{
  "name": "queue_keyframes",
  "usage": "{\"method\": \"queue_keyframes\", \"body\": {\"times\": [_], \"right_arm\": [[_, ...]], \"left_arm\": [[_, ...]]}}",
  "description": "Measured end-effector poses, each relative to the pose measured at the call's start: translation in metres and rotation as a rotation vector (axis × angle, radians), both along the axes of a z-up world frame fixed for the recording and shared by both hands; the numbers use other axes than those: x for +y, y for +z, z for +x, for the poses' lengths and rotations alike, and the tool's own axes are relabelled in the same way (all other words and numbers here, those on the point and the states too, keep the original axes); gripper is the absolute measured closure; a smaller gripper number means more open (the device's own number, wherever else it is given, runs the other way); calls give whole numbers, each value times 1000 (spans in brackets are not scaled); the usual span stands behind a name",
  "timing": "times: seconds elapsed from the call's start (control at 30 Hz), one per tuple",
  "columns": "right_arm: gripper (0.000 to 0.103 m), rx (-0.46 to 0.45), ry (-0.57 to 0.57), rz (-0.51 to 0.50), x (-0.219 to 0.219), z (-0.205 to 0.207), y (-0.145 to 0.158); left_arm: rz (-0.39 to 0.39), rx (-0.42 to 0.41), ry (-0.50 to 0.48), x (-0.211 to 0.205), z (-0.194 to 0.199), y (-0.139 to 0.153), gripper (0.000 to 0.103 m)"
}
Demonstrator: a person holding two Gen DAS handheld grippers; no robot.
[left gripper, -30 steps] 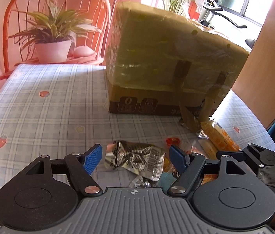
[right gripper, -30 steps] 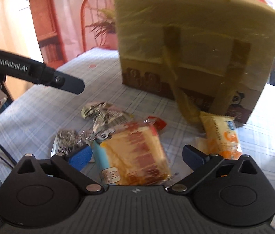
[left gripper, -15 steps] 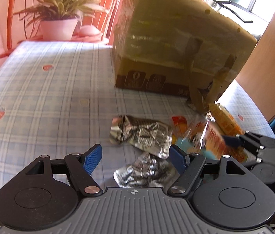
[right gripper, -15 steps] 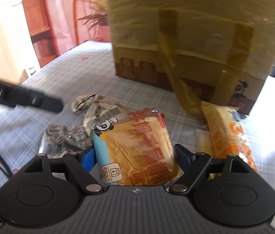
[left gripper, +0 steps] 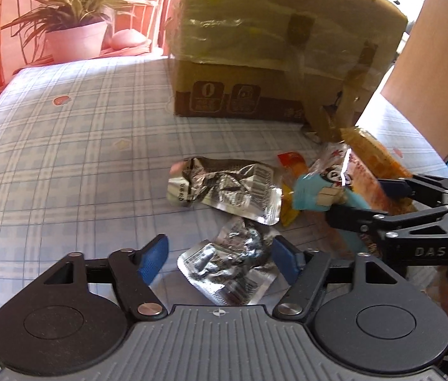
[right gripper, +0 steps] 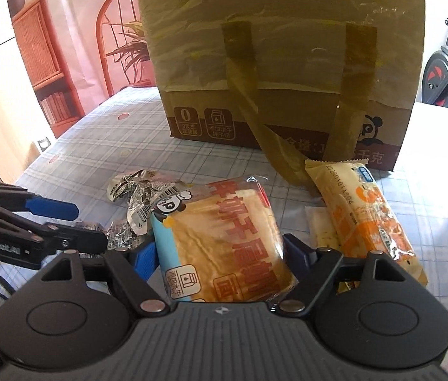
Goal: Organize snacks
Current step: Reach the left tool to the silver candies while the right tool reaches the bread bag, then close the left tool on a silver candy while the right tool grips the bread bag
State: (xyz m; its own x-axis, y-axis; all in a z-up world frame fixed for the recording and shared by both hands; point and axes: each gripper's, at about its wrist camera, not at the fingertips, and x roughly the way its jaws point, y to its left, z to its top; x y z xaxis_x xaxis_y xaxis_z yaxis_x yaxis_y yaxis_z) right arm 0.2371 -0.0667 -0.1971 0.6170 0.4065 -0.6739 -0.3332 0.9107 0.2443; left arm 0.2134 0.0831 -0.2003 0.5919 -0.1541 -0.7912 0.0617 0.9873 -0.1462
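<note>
Between right gripper (right gripper: 220, 250) jaws: glossy bread packet (right gripper: 224, 241) clamped; left gripper (left gripper: 220, 254) agape over crinkled foil pouch (left gripper: 230, 270).

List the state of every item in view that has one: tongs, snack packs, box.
right tongs: shut on the bread pack, lifted off the table.
left tongs: open, straddling a crumpled foil wrapper, not gripping it.
second foil wrapper: crumpled, lying flat.
orange snack pack: sealed, lying flat beside the box.
cardboard box: closed, taped, tape strips peeling at the front.
</note>
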Motion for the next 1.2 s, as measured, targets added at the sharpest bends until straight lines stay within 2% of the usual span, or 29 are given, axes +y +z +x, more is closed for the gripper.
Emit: {"method": "queue_keyframes", "body": {"times": [0.1, 0.3, 0.4, 0.47, 0.53, 0.6, 0.87, 1.1, 1.17, 1.2], "right_arm": [[22, -4, 1, 2, -1, -3, 0], [22, -1, 2, 1, 0, -2, 0], [22, 0, 1, 5, 0, -3, 0], [22, 1, 0, 8, -1, -3, 0], [22, 1, 1, 8, -1, -3, 0], [22, 1, 1, 7, -1, -3, 0], [22, 2, 1, 8, -1, -3, 0], [22, 3, 3, 10, -1, -2, 0], [22, 4, 4, 12, -1, -2, 0], [22, 5, 4, 13, -1, -2, -1]], "left_arm": [[-6, 9, -12, -1, 0, -3, 33], [76, -5, -37, -13, -1, -11, 33], [106, -23, -43, -17, -4, -11, 40], [86, -30, -32, -13, -5, -10, 46], [64, -38, -21, -9, -7, -7, 57], [57, -52, -17, -9, -9, -4, 64], [91, -42, -25, -13, -7, -2, 63], [96, -37, 53, -6, -5, -3, 58], [65, -22, 44, -1, -3, -3, 52], [47, -16, 34, 1, -2, -3, 45]]}}
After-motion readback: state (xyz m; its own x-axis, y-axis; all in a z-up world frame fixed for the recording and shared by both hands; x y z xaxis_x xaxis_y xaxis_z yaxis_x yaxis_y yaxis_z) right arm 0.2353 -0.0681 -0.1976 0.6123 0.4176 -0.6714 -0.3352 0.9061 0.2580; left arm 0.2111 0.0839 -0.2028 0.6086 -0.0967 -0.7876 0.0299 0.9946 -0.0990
